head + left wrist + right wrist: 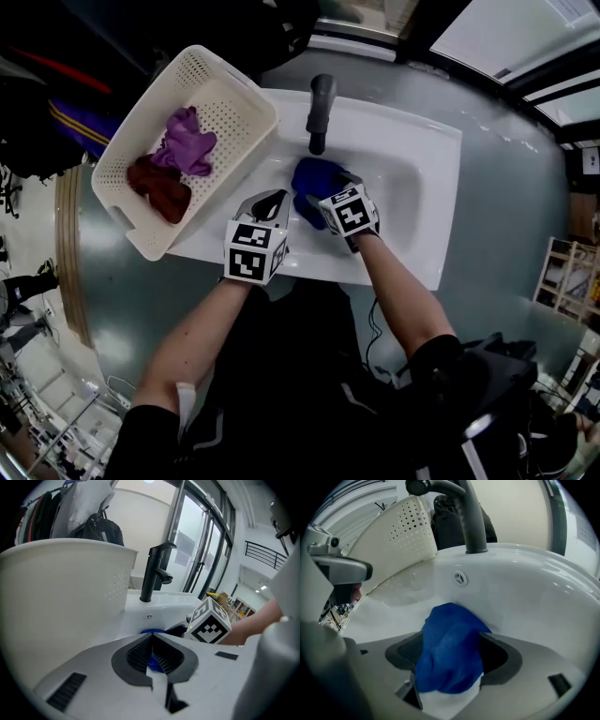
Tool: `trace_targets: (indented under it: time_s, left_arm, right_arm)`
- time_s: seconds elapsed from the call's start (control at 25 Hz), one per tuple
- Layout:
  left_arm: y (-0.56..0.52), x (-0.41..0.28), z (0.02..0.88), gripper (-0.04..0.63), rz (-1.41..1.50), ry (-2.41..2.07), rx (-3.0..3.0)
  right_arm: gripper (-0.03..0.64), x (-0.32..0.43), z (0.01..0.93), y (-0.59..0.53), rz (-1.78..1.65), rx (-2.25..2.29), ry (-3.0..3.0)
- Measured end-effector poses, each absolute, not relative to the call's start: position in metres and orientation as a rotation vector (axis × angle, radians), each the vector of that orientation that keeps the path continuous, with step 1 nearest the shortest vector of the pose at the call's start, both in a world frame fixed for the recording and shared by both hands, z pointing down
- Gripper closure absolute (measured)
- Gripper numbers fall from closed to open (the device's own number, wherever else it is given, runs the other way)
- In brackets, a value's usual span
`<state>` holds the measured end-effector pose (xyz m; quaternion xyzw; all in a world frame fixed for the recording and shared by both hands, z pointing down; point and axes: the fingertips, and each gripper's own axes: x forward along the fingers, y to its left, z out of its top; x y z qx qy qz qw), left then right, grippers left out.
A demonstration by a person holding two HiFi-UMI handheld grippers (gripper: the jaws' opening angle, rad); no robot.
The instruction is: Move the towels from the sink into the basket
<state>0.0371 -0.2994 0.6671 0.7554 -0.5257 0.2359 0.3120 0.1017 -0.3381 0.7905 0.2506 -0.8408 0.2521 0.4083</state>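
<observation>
Towel count in the sink (412, 159): 1, the blue towel (450, 625), bunched below the black faucet (320, 112). Right gripper (451, 654) straddles it, jaws spread wide, pads not biting. Left gripper (152, 641) is just beside it, jaws pressed together on nothing. My call: seat the pads round the bulk of the cloth, not a loose fold, then close and lift clear of the rim. Basket (202, 58) at the sink's left edge holds 2: purple towel (187, 141), dark red towel (161, 187).

Black sleeves (439, 354); white left gripper (151, 643) and right gripper (451, 651) bear black-and-white marker cubes (255, 249) and dark ribbed fingers (137, 653).
</observation>
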Motion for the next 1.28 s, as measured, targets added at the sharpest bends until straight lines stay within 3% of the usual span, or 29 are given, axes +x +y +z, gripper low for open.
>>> trace_targets:
  time_s: [0.28, 0.44, 0.8, 1.28]
  left_arm:
    - [-0.3, 0.032, 0.666, 0.591, 0.624, -1.439, 1.983]
    - [-0.3, 0.023, 0.658, 0.591, 0.606, -1.476, 1.969]
    - [-0.296, 0.023, 0.628, 0.591, 0.581, -1.505, 1.995]
    - [-0.285, 0.038, 0.553, 0.591, 0.435, -1.462, 2.138]
  right_arm:
    - [0.255, 0.104, 0.814, -0.337, 0.572, 0.606, -2.076]
    - [0.363, 0.104, 0.816, -0.34, 0.522, 0.609, -2.058]
    - [0.496, 0.106, 0.811, -0.333, 0.542, 0.589, -2.048]
    - [0.505, 0.108, 0.696, -0.336, 0.511, 0.724, -2.221]
